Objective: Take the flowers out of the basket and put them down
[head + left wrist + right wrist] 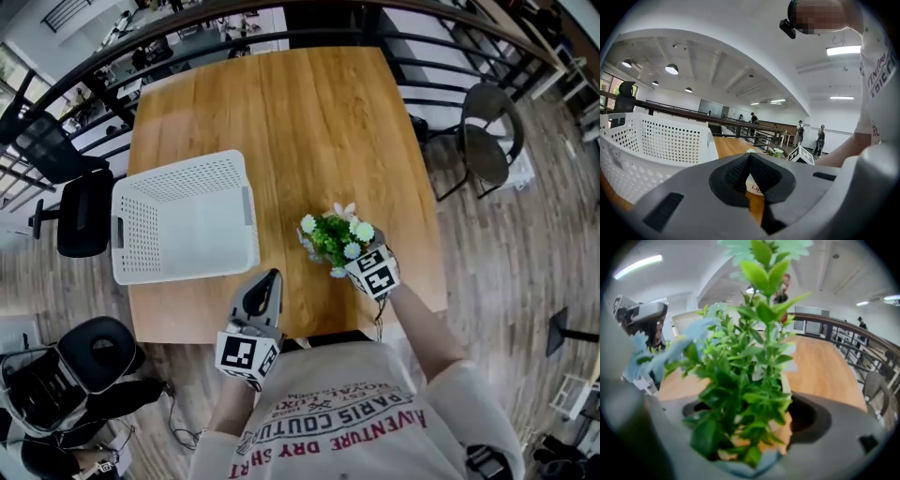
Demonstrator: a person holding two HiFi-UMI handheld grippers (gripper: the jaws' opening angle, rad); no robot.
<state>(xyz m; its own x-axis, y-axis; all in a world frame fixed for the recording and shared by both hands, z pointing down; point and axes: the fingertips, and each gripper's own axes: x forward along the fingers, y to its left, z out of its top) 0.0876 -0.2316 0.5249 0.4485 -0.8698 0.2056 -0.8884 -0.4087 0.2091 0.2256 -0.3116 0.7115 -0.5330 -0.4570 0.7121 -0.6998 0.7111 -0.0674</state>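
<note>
The flowers [334, 236], a small bunch of green leaves with white and pale blue blooms in a little pot, stand on the wooden table [309, 122] right of the basket. My right gripper [359, 260] is at their near side. In the right gripper view the flowers [750, 380] fill the space between the jaws, which are shut on the pot. The white perforated basket [183, 217] sits on the table's left part and looks empty. My left gripper [271, 279] hovers at the table's front edge, shut on nothing, with the basket [656, 140] to its left.
A black railing [141, 42] runs round the table's far side. A round chair [487, 141] stands at the right and black office chairs [80, 211] at the left. In the left gripper view, people stand far off beyond the railing [740, 124].
</note>
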